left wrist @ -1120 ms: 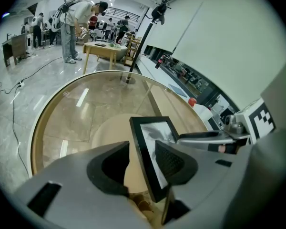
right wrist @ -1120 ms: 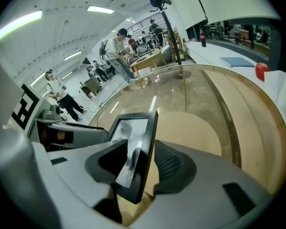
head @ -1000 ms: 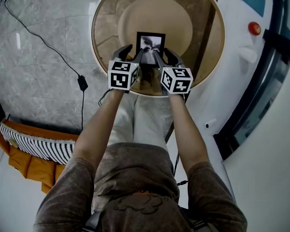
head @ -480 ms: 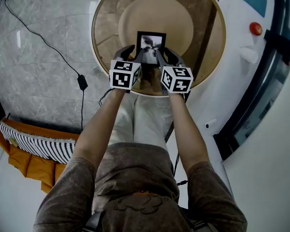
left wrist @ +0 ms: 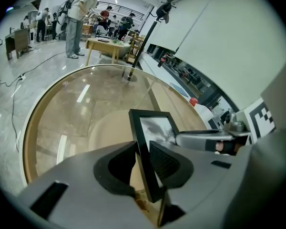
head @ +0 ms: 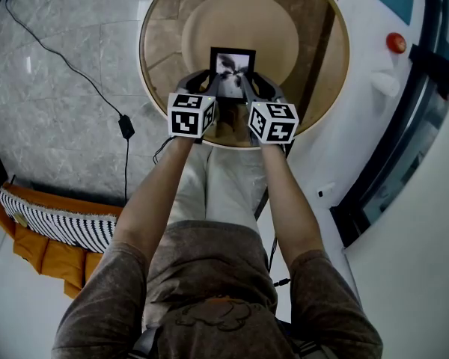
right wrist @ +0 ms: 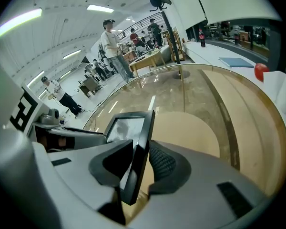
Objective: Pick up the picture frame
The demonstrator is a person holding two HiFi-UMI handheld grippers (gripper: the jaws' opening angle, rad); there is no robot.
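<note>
A black picture frame (head: 233, 64) with a grey photo stands upright on the round glass table (head: 151, 64). My left gripper (head: 213, 83) straddles the frame's left edge and my right gripper (head: 252, 83) its right edge. Both sets of jaws are closing. In the left gripper view the frame (left wrist: 155, 128) sits edge-on in the left gripper (left wrist: 143, 159), a pad against each face. In the right gripper view the frame (right wrist: 128, 128) is likewise pinched in the right gripper (right wrist: 140, 159). The frame's foot is hidden behind the jaws.
A tan disc (head: 269, 21) shows under the glass. A white curved counter with a red ball (head: 395, 43) runs at the right. A cable with a black adapter (head: 127, 128) lies on the stone floor at the left. An orange striped cushion (head: 52, 230) is at lower left. People stand far behind.
Both grippers' jaws have narrowed onto the frame's side edges. The hands and the frame have stayed where they were.
</note>
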